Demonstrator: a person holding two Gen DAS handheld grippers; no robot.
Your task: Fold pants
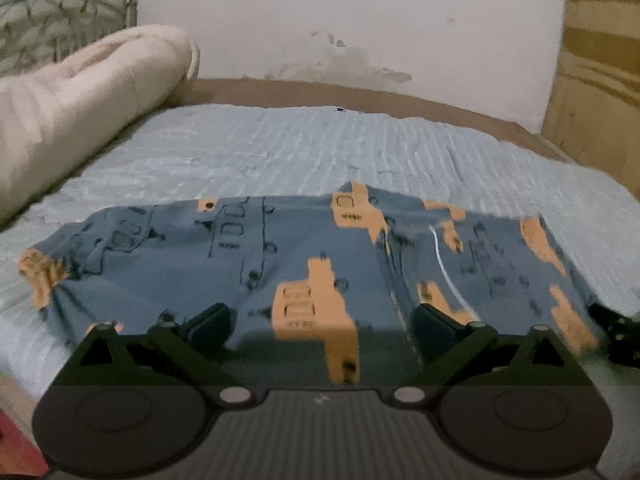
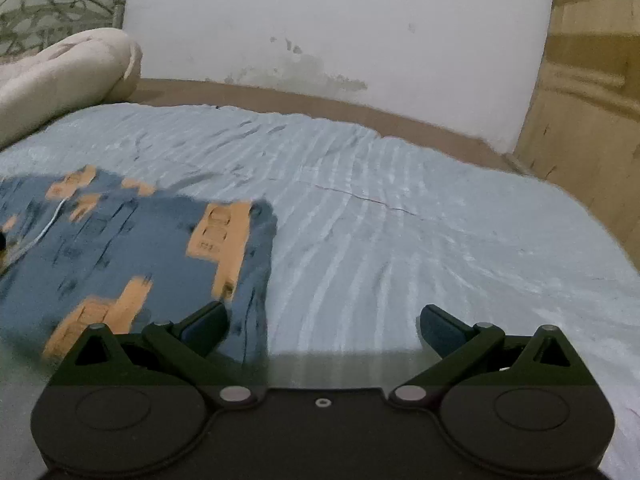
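The pants [image 1: 248,256] are blue with orange and dark prints and lie spread across the light blue bed sheet [image 1: 304,144]. A white drawstring [image 1: 444,264] shows on them. My left gripper [image 1: 320,320] is open, its jaws wide apart just above the near edge of the pants. In the right wrist view the pants [image 2: 132,252] lie at the left, their right edge ending mid-frame. My right gripper [image 2: 324,324] is open and empty, its left finger [image 2: 204,324] over the pants' right edge and its right finger over bare sheet [image 2: 440,240]. The right gripper's tip [image 1: 616,336] shows at the left view's right edge.
A rolled cream blanket [image 1: 88,92] lies at the left end of the bed before a metal headboard [image 1: 48,24]. A white wall [image 1: 360,20] with stains runs behind the bed. A wooden panel [image 1: 600,60] stands at the right.
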